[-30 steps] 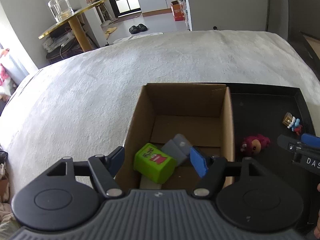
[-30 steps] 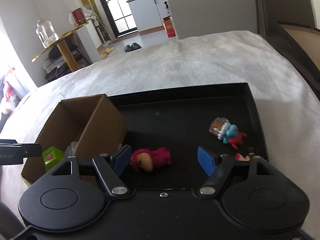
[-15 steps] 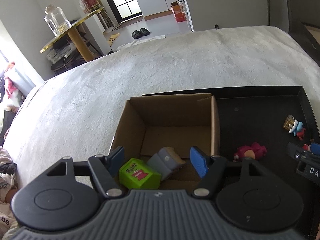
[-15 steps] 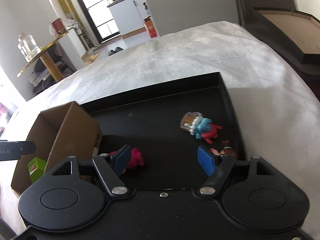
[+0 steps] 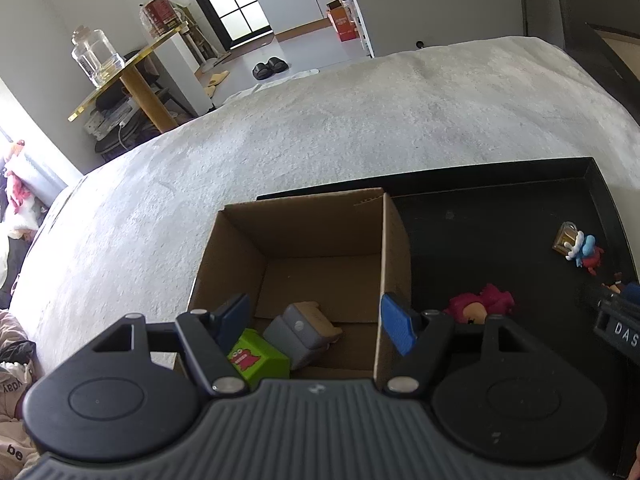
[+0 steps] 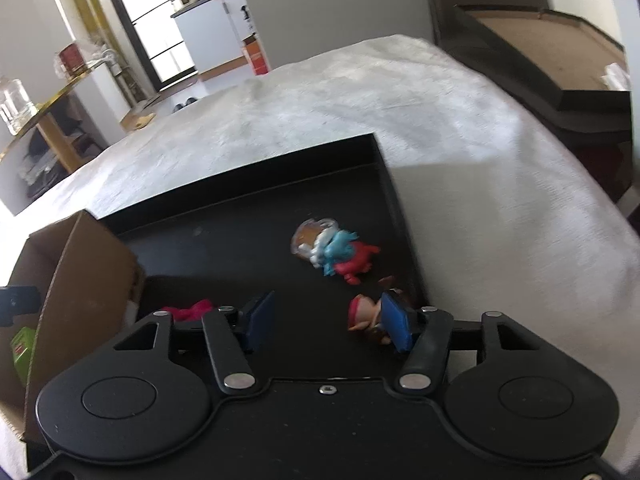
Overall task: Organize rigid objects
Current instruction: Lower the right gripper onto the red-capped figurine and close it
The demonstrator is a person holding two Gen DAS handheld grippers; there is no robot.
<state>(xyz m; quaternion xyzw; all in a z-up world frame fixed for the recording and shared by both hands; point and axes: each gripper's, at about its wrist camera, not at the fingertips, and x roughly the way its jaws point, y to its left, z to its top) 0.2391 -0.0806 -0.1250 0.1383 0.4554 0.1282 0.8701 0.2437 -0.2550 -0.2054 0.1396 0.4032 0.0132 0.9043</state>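
Note:
An open cardboard box holds a green block and a grey object. Over the box's near end, my left gripper is open and holds nothing. To the box's right, the black tray carries a pink toy, a blue-and-red figure and a small red-capped figure. My right gripper hovers low over the tray with its jaws closing. The small figure lies just inside the right pad, and the left pad is well clear of it.
Box and tray rest on a pale grey fuzzy cover. The right gripper's body shows at the tray's right end in the left wrist view. A gold side table with a glass jar stands far left; dark furniture is far right.
My right gripper has swung right across the tray, from the pink toy to the small red-capped figure, and its jaws have narrowed. The left gripper has drawn back a little over the box, still open.

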